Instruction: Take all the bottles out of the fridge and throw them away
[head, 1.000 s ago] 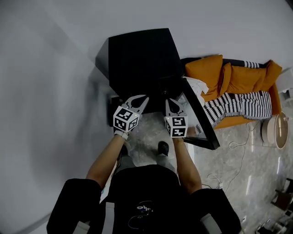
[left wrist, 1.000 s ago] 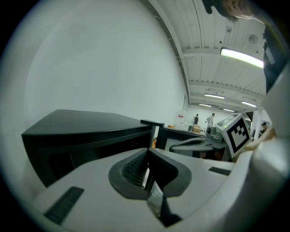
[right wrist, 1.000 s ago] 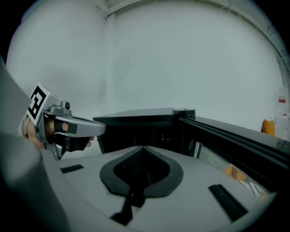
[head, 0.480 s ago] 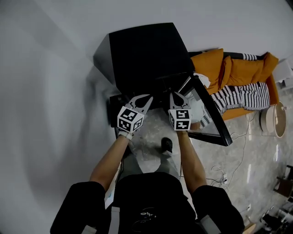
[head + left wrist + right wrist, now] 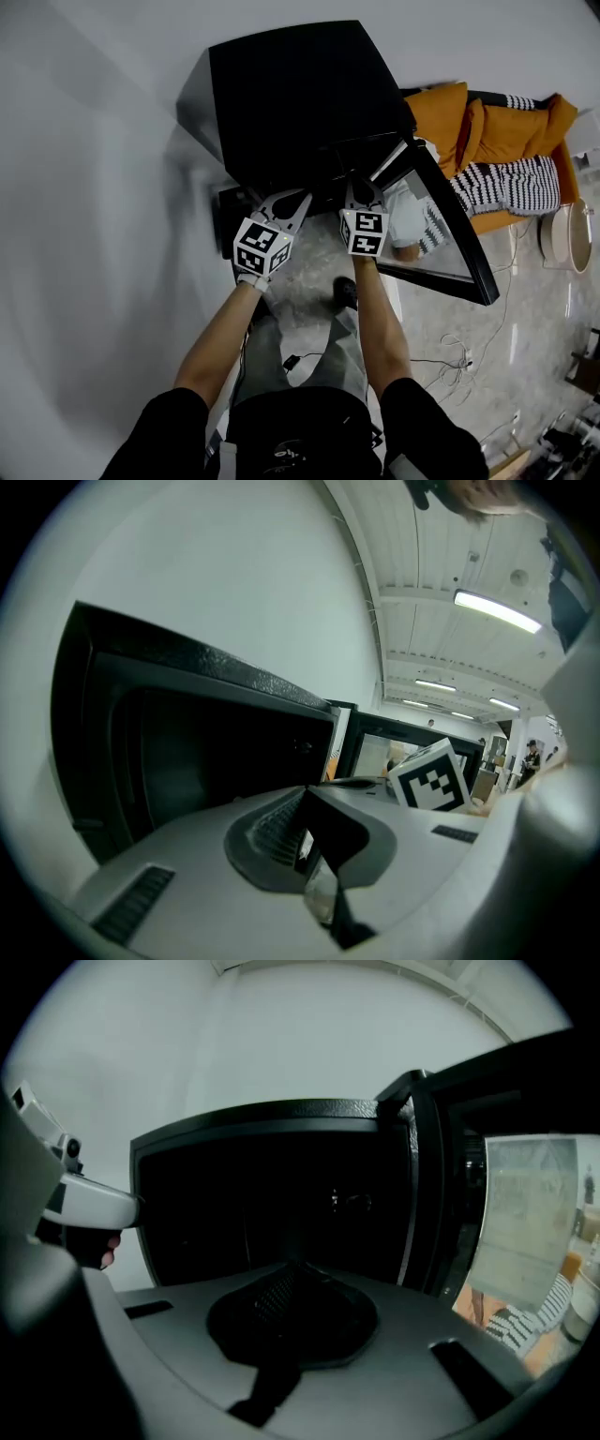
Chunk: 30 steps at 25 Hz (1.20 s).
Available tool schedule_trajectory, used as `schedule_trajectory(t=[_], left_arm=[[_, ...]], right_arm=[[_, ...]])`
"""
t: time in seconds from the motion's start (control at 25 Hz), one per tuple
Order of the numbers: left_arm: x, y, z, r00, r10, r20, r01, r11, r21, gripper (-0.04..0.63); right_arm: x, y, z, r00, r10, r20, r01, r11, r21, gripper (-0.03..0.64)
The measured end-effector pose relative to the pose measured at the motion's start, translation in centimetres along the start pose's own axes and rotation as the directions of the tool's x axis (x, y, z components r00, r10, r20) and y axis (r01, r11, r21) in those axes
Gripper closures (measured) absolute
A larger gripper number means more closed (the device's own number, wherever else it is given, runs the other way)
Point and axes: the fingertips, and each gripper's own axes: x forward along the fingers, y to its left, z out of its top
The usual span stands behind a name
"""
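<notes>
White wall (image 5: 94,206) stood behind a small black fridge (image 5: 291,94) that sat on the pale stone floor (image 5: 450,323). An orange sofa (image 5: 431,141) with a stripy blanket (image 5: 506,183) was off to the right. The fridge door (image 5: 448,246), which had a glass pane, hung open to the right side.

The person held both tools just in front of the open fridge, side by side. The left tool (image 5: 305,790) had its jaws together at the tips, with nothing between them. The right tool (image 5: 291,1267) was closed too, and it was empty as well.

No bottle could be seen yet. The inside of the fridge was very dark in every view, so the bottles, if any were there, were hidden in the black space.

The bottles would most likely be round and smooth. Coming out of a cold fridge, they might be a bit wet, so they could slip. Full ones would be heavy and empty ones light, and thin plastic would squash if pinched hard. A good place to take hold would likely be around the middle of the bottle, or at the thin neck under the cap. The jaws would need to open wide first, before going in.
</notes>
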Motion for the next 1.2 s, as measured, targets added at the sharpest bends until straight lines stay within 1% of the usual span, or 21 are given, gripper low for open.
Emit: schedule_trajectory(t=[0.16, 0.4, 0.56, 0.72, 0.76, 0.92, 0.96, 1.08, 1.2], left_arm=[[1.5, -0.2, -2.2, 1.000, -0.013, 0.001, 0.013, 1.000, 0.015, 0.589], [4.0, -0.1, -5.6, 0.998, -0.066, 0.020, 0.066, 0.997, 0.038, 0.589], [4.2, 0.5, -8.6, 0.996, -0.083, 0.022, 0.082, 0.996, 0.039, 0.589], [4.1, 0.9, -10.9, 0.996, -0.089, 0.020, 0.089, 0.996, 0.032, 0.589], [4.1, 1.0, -11.2, 0.996, -0.090, 0.020, 0.089, 0.995, 0.032, 0.589], [4.0, 1.6, -12.1, 0.996, -0.086, 0.025, 0.085, 0.996, 0.029, 0.589], [4.1, 1.8, -12.3, 0.996, -0.083, 0.026, 0.082, 0.996, 0.027, 0.589], [4.1, 2.2, -12.7, 0.996, -0.081, 0.025, 0.081, 0.996, 0.028, 0.589], [4.0, 2.5, -12.9, 0.997, -0.079, 0.026, 0.078, 0.997, 0.028, 0.589]], right_arm=[[1.7, -0.6, -2.6, 0.999, -0.046, 0.022, 0.045, 0.999, 0.030, 0.609], [4.3, -1.5, -6.9, 0.994, -0.100, 0.044, 0.100, 0.995, 0.011, 0.609], [5.5, -1.9, -9.3, 0.990, -0.131, 0.053, 0.132, 0.991, -0.011, 0.609], [6.5, -2.8, -10.5, 0.983, -0.169, 0.072, 0.171, 0.985, -0.033, 0.601], [7.0, -3.1, -10.7, 0.982, -0.176, 0.074, 0.179, 0.983, -0.035, 0.580], [9.2, -3.9, -11.7, 0.979, -0.201, 0.039, 0.203, 0.978, -0.046, 0.414], [9.7, -4.0, -12.0, 0.978, -0.206, 0.029, 0.207, 0.977, -0.048, 0.384], [11.1, -3.9, -12.6, 0.976, -0.218, 0.010, 0.218, 0.974, -0.065, 0.336], [12.2, -4.3, -13.3, 0.966, -0.259, -0.022, 0.256, 0.962, -0.092, 0.308]])
